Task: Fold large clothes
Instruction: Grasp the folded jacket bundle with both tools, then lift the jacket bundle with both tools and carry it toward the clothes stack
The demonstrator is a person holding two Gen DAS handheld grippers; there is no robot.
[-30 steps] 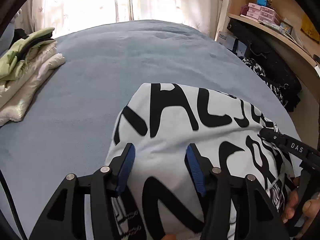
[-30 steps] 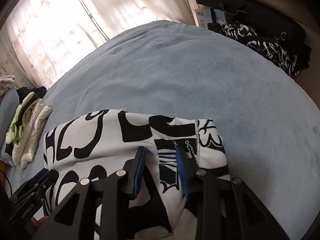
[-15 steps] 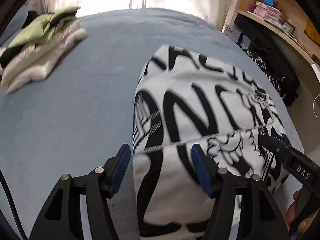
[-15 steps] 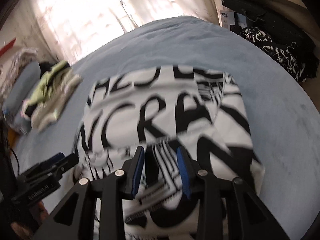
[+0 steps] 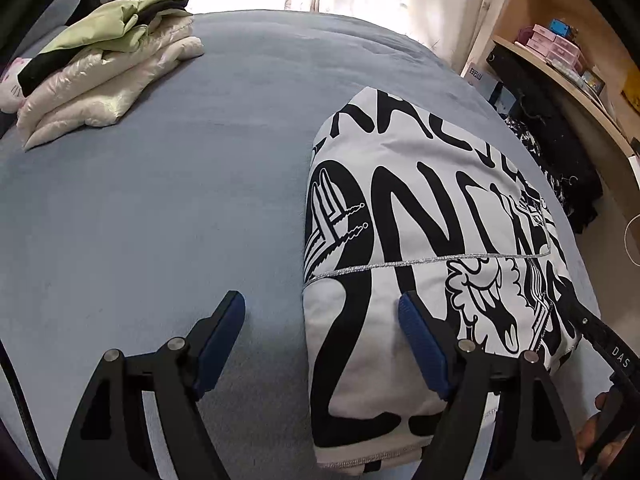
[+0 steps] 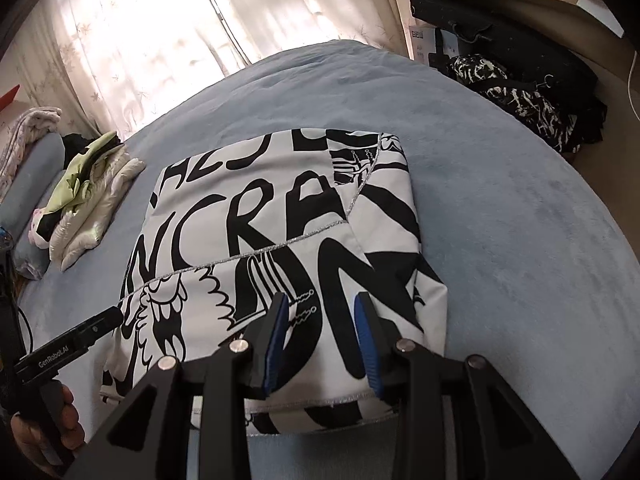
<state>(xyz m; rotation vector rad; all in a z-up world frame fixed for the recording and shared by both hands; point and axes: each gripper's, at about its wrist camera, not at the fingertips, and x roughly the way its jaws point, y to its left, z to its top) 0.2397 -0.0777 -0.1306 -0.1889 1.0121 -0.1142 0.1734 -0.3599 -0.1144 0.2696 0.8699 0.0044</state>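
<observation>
Folded printed garment (image 6: 280, 248) dead ahead of right gripper (image 6: 322, 340), long axis running away, near hem between parted, unclamped jaws; left gripper (image 5: 320, 340) wide open, straddling its left edge.

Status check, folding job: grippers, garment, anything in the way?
Left gripper open, right gripper open, neither pinching cloth. Printed garment lies folded on the bed. Folded pile well clear.
</observation>
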